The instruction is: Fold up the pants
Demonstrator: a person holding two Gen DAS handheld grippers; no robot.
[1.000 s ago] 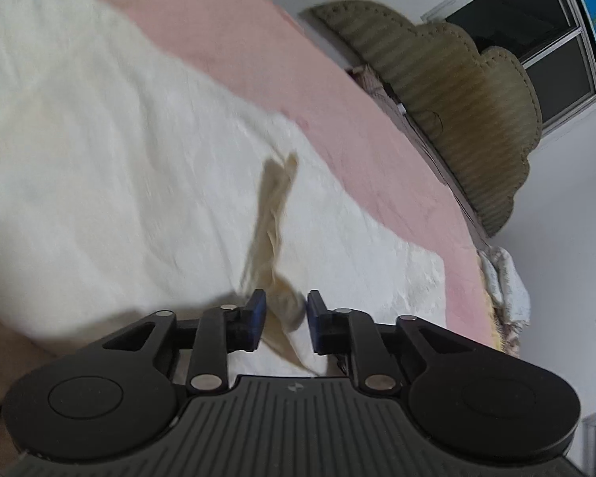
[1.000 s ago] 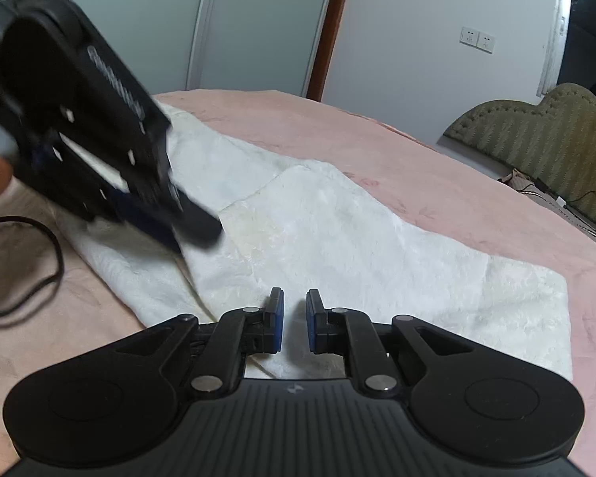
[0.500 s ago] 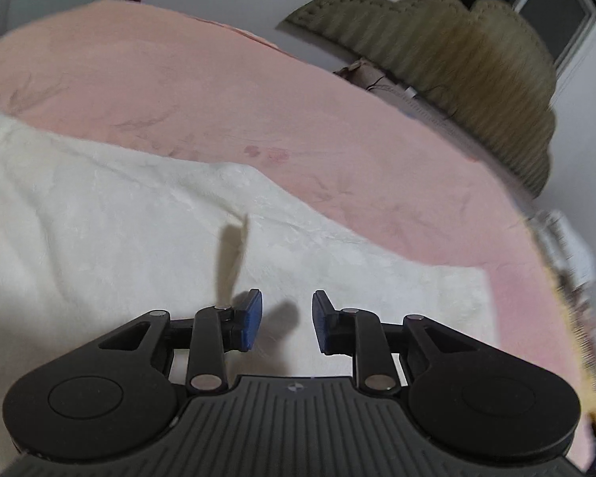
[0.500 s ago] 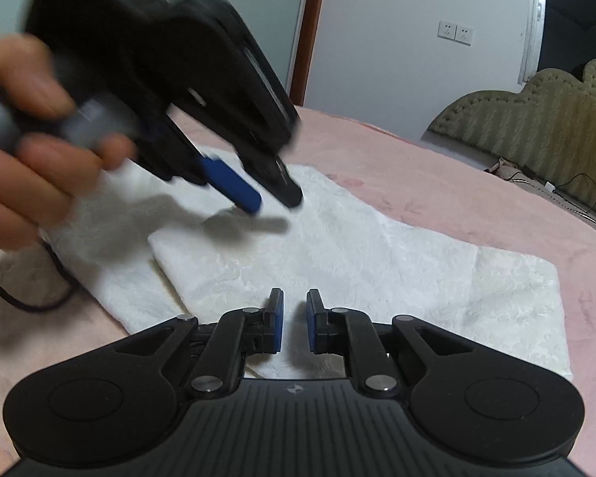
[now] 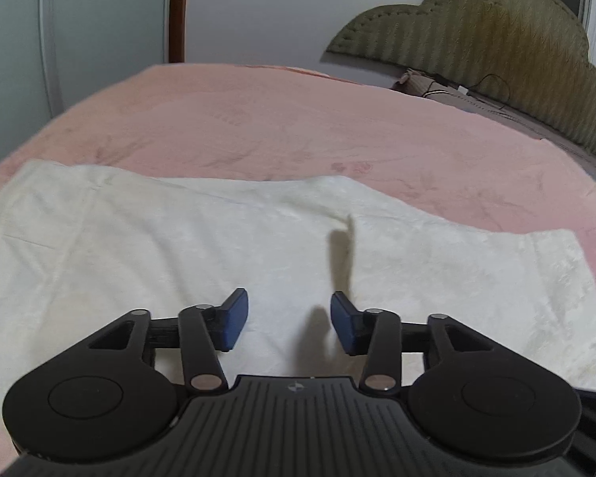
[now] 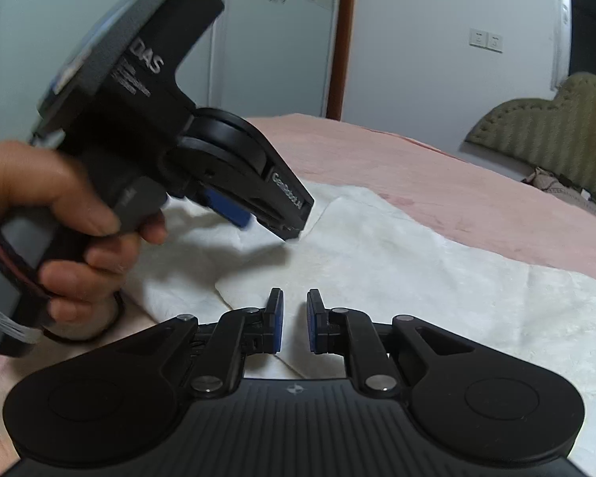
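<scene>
White pants [image 5: 178, 262] lie folded flat on a pink bed [image 5: 298, 127]; they also show in the right wrist view [image 6: 437, 274]. A thin strip or drawstring [image 5: 347, 254] stands up from the cloth ahead of the left gripper. My left gripper [image 5: 288, 320] is open and empty just above the cloth. It shows in the right wrist view [image 6: 274, 218], held in a hand above the folded edge. My right gripper [image 6: 295, 320] hovers over the near edge of the pants, its jaws a narrow gap apart with nothing between them.
A green padded headboard [image 5: 496, 47] stands at the far right of the bed. A white wardrobe door [image 6: 258, 39] and brown door frame [image 5: 177, 12] stand behind. A black cable [image 6: 87, 334] lies on the bed under the hand at left.
The left gripper let go of the cloth strip, opened wider, and lifted and tilted up over the pants. The right gripper stayed nearly still.
</scene>
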